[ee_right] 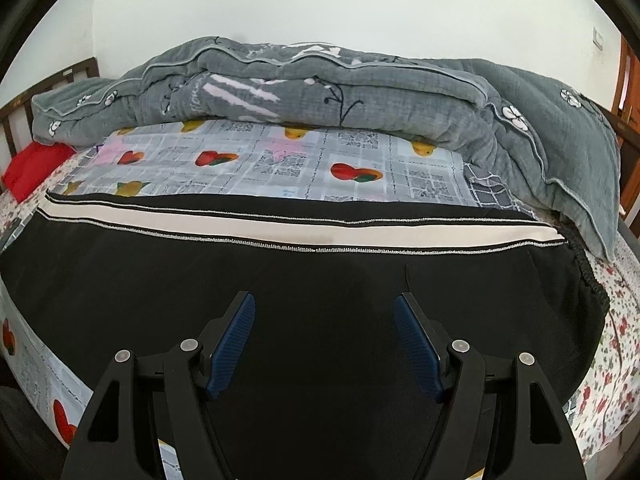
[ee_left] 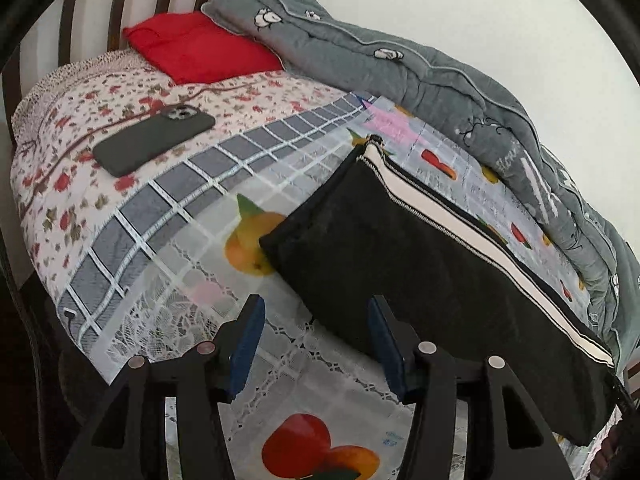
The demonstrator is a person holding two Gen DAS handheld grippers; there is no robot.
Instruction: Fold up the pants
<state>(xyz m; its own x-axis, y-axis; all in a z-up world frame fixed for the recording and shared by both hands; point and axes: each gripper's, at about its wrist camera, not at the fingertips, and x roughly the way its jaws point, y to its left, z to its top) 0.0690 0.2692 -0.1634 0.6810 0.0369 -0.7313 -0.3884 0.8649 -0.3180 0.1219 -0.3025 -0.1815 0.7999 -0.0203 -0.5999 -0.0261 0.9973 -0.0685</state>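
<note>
Black pants (ee_left: 432, 264) with a white side stripe lie flat on the fruit-print cloth (ee_left: 180, 280) on the bed, legs together. In the left wrist view the leg end points toward the headboard. My left gripper (ee_left: 316, 312) is open and empty, just left of the pants' near edge. In the right wrist view the pants (ee_right: 300, 272) stretch across the bed with the elastic waistband at the right. My right gripper (ee_right: 324, 308) is open and empty, low over the middle of the black fabric.
A dark phone (ee_left: 154, 140) lies on the floral sheet. A red pillow (ee_left: 200, 48) sits by the wooden headboard. A rolled grey quilt (ee_right: 340, 92) runs along the wall side of the bed, beyond the pants.
</note>
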